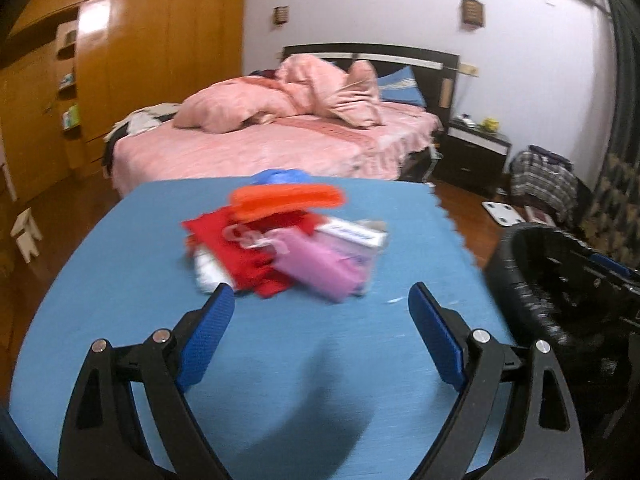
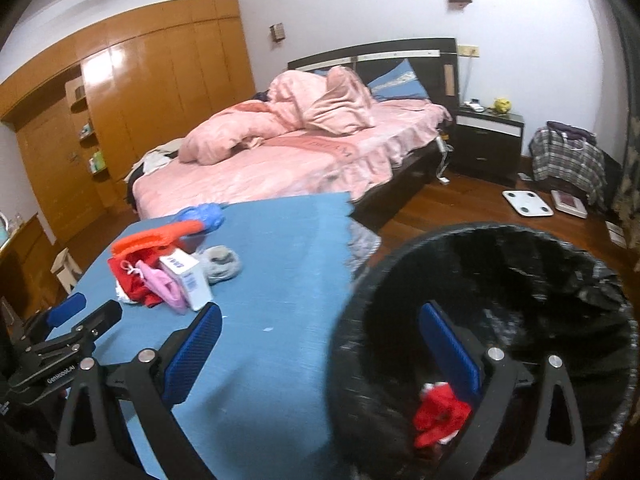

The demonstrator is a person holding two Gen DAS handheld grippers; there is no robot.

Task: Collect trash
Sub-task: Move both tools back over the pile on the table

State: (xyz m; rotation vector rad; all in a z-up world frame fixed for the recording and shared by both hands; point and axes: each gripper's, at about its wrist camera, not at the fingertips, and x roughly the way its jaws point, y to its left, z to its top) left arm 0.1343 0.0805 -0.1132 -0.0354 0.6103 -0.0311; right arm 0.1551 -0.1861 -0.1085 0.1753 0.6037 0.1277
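Left wrist view: the left gripper (image 1: 322,300) stands wide with nothing between its blue-padded fingers, low in the frame over a blue cloth-covered table (image 1: 120,280). At the centre of the frame, just beyond the fingertips, lies the pile of trash (image 1: 280,248): a crumpled red cloth (image 1: 224,240), a pink soft pouch (image 1: 320,272), a white and purple cardboard box (image 1: 356,234), and a long orange plastic piece (image 1: 288,198) on top. A blue crumpled bag (image 1: 280,176) sits behind the pile.

Right wrist view: the right gripper (image 2: 320,320) is also spread wide and empty, its left finger over the table and its right finger over the mouth of a round bin lined with a black plastic bag (image 2: 520,280), which fills the lower right of the frame. A red crumpled scrap (image 2: 438,412) lies inside the bin. A grey crumpled rag (image 2: 220,264) rests beside the box. In the background stands a bed with pink bedding (image 2: 280,160).
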